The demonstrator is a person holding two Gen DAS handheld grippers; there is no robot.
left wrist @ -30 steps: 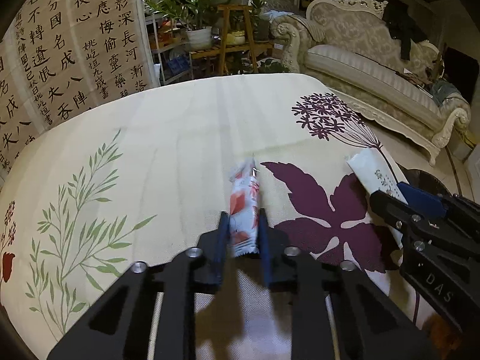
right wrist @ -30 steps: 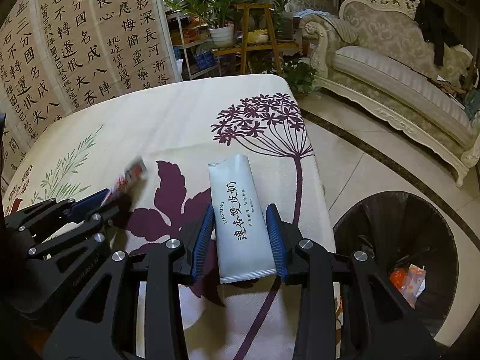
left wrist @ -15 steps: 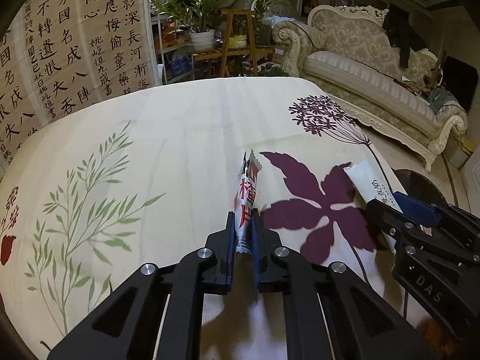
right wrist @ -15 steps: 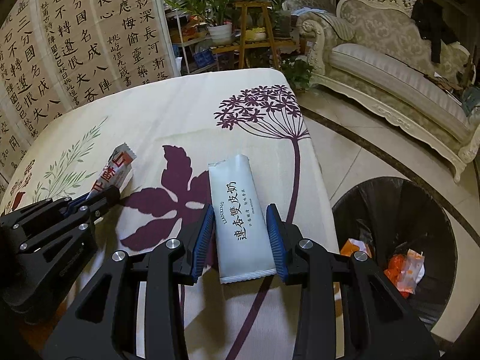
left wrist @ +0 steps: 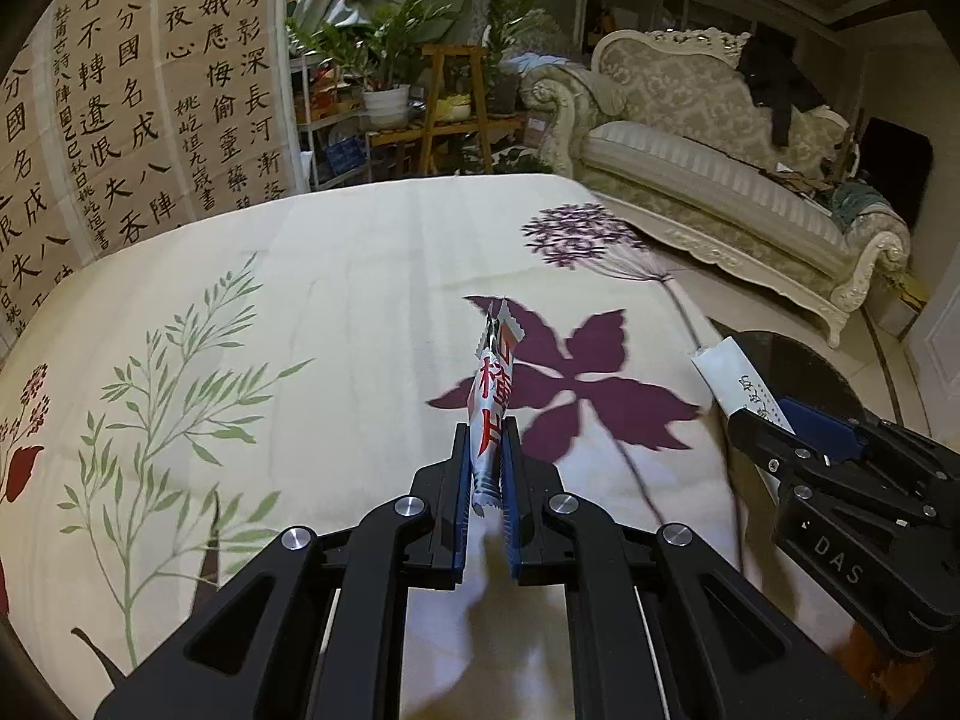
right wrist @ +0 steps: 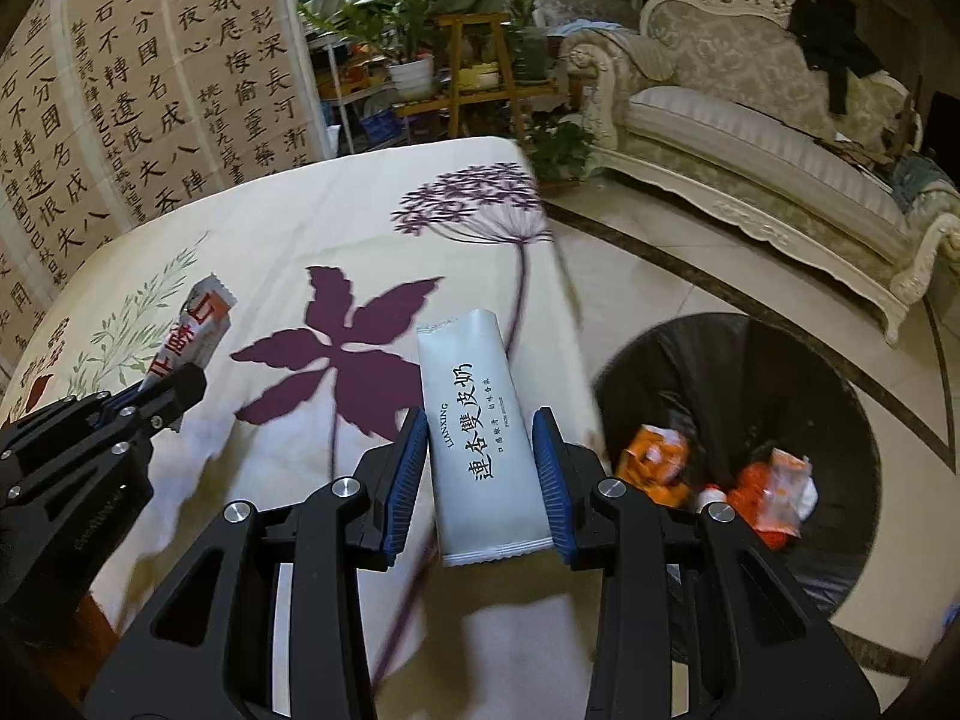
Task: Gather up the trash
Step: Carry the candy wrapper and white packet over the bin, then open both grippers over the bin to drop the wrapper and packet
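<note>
My left gripper (left wrist: 486, 438) is shut on a narrow red-and-white snack wrapper (left wrist: 495, 384), which stands on edge, lifted off the flowered tablecloth (left wrist: 336, 300). In the right wrist view that wrapper (right wrist: 195, 336) sticks out of the left gripper (right wrist: 174, 387) at the left. My right gripper (right wrist: 480, 426) is shut on a long white packet (right wrist: 474, 414) with black lettering, held over the table's right edge. The same packet (left wrist: 741, 381) shows at the right of the left wrist view. A round bin with a black liner (right wrist: 738, 420) sits on the floor to the right, below the table, holding orange and white wrappers.
A calligraphy screen (left wrist: 120, 96) stands behind the table on the left. Potted plants and a wooden stand (left wrist: 450, 102) are at the back. An ornate pale sofa (right wrist: 750, 168) lines the right side across a tiled floor (right wrist: 690, 276).
The left gripper closed tight on the snack wrapper and lifted it off the cloth. Both grippers moved right, so the bin now shows larger beside the white packet.
</note>
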